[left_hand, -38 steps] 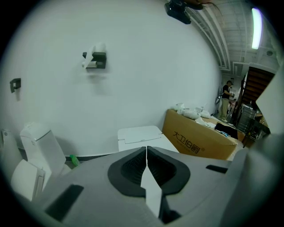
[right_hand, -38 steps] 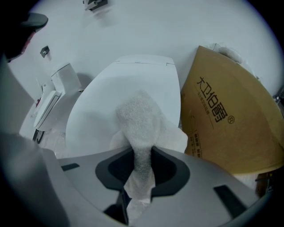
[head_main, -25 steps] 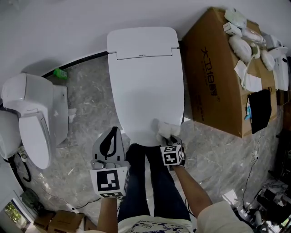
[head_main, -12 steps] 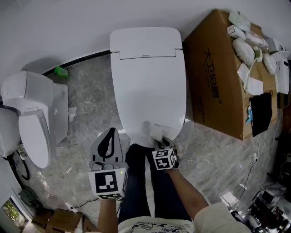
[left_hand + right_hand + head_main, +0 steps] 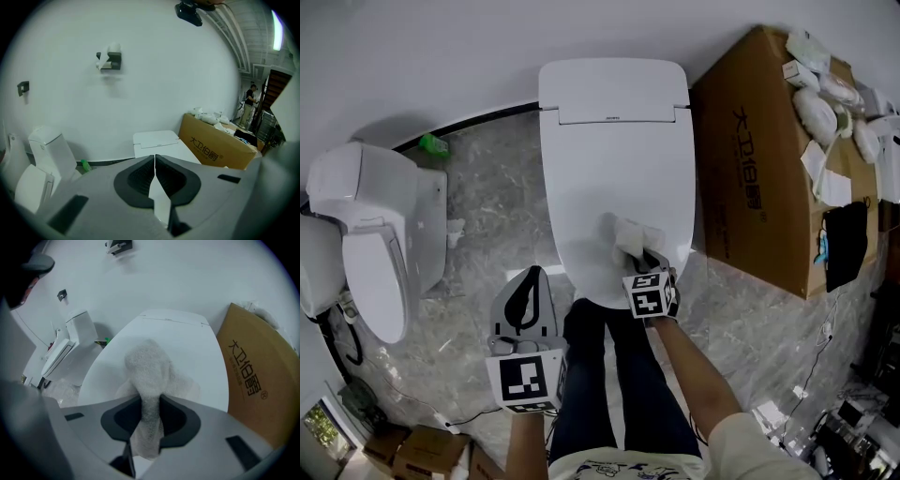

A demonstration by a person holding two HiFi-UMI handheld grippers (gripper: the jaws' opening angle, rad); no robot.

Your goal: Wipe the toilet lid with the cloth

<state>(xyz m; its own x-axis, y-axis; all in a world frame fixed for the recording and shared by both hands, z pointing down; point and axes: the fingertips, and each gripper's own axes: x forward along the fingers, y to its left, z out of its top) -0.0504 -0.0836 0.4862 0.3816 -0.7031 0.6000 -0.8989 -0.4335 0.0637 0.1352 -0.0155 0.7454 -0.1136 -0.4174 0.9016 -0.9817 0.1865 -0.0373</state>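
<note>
Where right tool [image 5: 150, 404] clamps it, cloth [image 5: 147, 365] bunches ahead, on toilet lid [image 5: 199, 350]

Head view looks steeply down; gripper views, seemingly low, share the toilet lid [image 5: 611, 159].

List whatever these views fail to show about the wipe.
- Whether the cloth presses flat on the toilet lid: the contact lies under the cloth itself, in both the head and right gripper views.
- Right gripper jaws in the head view: covered by its marker cube.
- Second toilet, head view: cut off by the left edge.
- Wall fixture, left gripper view: too small to identify.
</note>
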